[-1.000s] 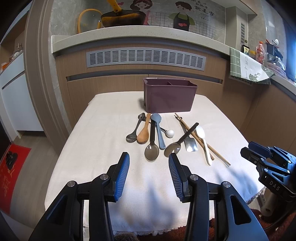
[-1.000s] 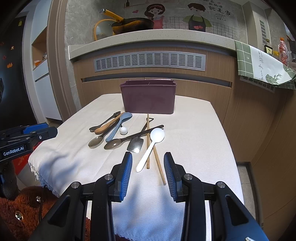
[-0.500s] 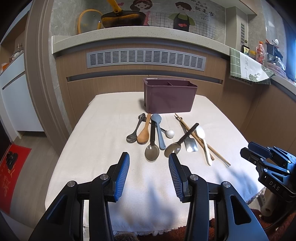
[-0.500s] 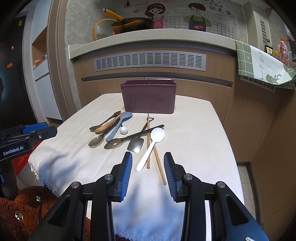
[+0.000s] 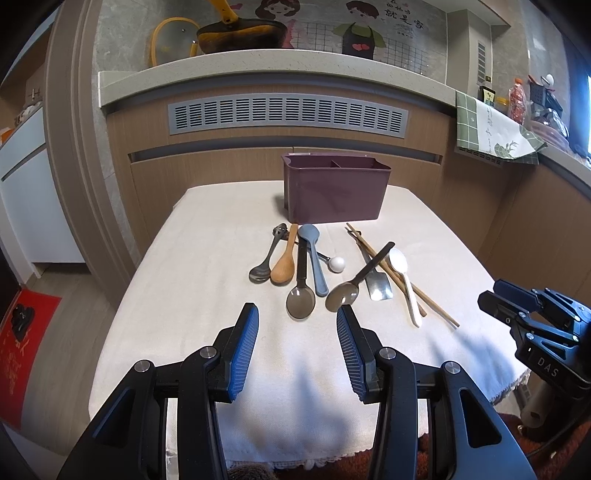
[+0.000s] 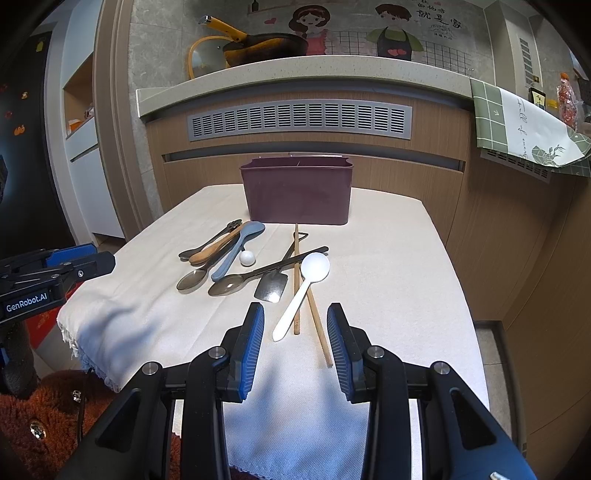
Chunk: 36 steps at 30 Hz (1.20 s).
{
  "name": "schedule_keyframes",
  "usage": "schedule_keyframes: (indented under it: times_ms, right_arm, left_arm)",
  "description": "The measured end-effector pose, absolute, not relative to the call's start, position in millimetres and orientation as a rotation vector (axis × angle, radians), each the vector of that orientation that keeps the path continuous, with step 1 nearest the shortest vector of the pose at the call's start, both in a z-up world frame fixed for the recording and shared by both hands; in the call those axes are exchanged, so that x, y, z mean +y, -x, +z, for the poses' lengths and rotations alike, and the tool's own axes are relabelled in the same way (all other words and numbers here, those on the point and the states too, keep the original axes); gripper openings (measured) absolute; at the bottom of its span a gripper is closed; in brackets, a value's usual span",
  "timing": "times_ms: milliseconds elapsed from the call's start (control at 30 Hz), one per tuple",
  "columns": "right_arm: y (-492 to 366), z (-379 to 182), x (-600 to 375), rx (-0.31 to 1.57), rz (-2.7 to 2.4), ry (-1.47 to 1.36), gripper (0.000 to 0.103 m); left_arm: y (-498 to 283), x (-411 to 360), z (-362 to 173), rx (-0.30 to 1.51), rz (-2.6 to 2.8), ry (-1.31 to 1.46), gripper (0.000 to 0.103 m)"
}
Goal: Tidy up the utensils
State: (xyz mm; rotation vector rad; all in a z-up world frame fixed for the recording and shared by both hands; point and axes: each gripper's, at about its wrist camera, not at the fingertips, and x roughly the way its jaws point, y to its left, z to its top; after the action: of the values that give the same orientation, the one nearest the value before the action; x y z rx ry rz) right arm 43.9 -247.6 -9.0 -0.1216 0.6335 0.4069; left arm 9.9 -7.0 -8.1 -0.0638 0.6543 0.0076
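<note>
A purple utensil holder [image 5: 334, 192] stands at the far side of a table with a white cloth [image 5: 207, 258]; it also shows in the right wrist view [image 6: 298, 194]. In front of it lie several utensils: a wooden spoon [image 5: 285, 260], a blue spoon [image 5: 314, 254], dark spoons [image 5: 301, 291], a white spoon [image 6: 303, 290], a small metal spatula [image 6: 272, 286] and wooden chopsticks [image 6: 314, 314]. My left gripper [image 5: 297, 349] is open and empty above the near table edge. My right gripper [image 6: 295, 345] is open and empty, just short of the white spoon handle.
A wooden counter front with a grey vent [image 5: 288, 116] rises behind the table. A pan and lid [image 5: 236, 31] sit on the ledge above. A green-checked towel [image 6: 524, 129] hangs at the right. A red mat [image 5: 22, 339] lies on the floor at the left.
</note>
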Motion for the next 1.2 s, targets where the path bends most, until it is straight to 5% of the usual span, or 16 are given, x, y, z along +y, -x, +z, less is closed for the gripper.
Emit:
schedule_keyframes:
  times_ms: [433,867,1200]
  right_arm:
    - [-98.8,-1.4,-259.1,0.653,0.389,0.139,0.034]
    - [-176.6,-61.3,-237.1,0.941,0.449,0.006,0.034]
    - [-204.9,-76.6,-223.3,0.984,0.394,-0.056,0.034]
  left_arm:
    - [-74.2,26.1,1.3,0.541,-0.052,0.147,0.045]
    - [-111.8,58.3,-41.1,0.663,0.051,0.173,0.045]
    - [-117.6,65.3,-46.1,0.651,0.070,0.244,0.045]
